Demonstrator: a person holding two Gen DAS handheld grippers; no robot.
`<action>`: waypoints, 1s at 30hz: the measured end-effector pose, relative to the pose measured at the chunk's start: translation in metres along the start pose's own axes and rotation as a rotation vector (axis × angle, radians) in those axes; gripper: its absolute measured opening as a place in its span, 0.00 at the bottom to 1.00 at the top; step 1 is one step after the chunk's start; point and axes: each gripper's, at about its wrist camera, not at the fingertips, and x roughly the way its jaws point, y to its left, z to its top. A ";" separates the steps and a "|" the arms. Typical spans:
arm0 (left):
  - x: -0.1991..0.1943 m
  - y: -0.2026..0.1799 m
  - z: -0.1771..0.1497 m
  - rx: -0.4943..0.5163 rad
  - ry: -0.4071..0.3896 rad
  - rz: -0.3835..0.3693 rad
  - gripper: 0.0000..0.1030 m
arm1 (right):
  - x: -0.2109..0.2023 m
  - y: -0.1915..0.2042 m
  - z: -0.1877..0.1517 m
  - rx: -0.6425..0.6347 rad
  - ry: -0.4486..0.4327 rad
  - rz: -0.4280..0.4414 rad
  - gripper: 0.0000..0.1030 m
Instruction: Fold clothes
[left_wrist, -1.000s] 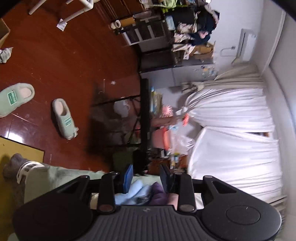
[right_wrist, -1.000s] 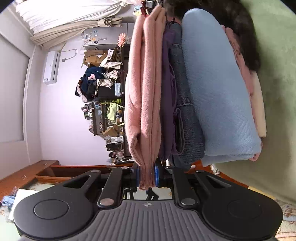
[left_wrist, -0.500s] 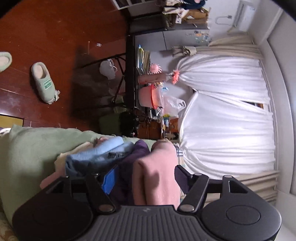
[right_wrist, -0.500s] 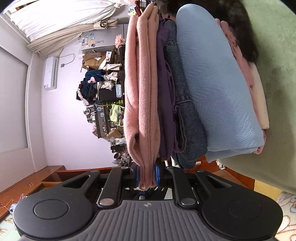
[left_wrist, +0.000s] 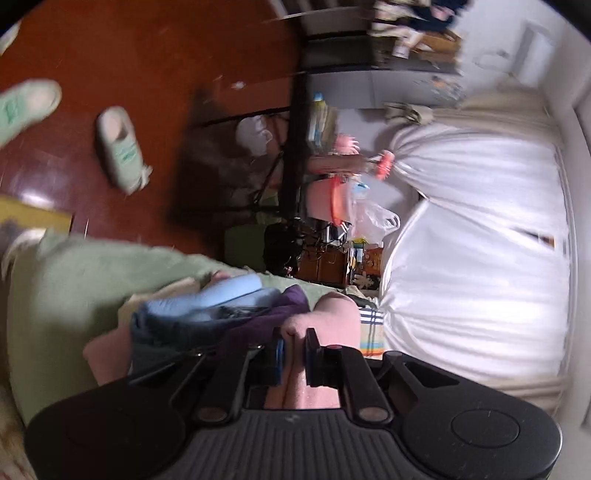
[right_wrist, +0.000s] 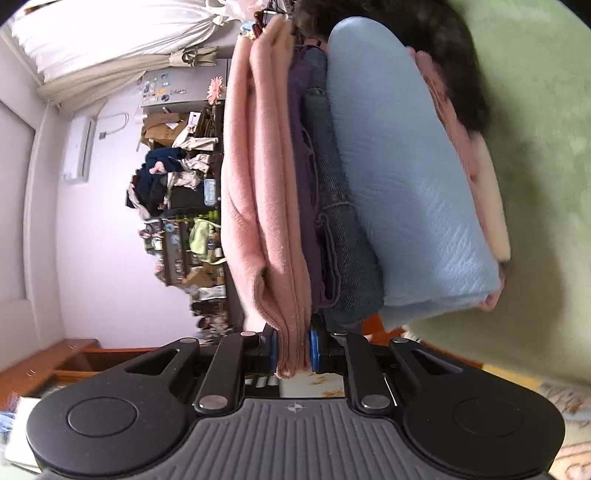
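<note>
Your left gripper (left_wrist: 294, 345), gaping half a second ago, is now clamping the pink garment (left_wrist: 334, 314); your right gripper (right_wrist: 293, 349) is still pinching it.

Folded stack (right_wrist: 369, 177) fills space ahead; open floor (left_wrist: 147, 55) beyond slippers (left_wrist: 122, 151).

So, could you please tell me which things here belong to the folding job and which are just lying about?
In the job: pink garment, pinched by left claw and right claw; purple garment; denim; blue garment.

Lying about: green slippers; white curtains; plastic bag.
</note>
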 end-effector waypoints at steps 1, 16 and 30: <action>-0.004 -0.002 0.003 0.015 -0.018 0.004 0.11 | -0.004 0.002 -0.002 -0.023 0.001 -0.006 0.17; -0.051 -0.084 -0.082 0.369 0.110 -0.063 0.62 | -0.138 -0.001 0.012 -0.218 -0.144 0.017 0.28; 0.077 -0.097 -0.412 0.939 0.478 -0.050 0.87 | -0.412 -0.061 -0.034 -0.376 -0.665 -0.427 1.00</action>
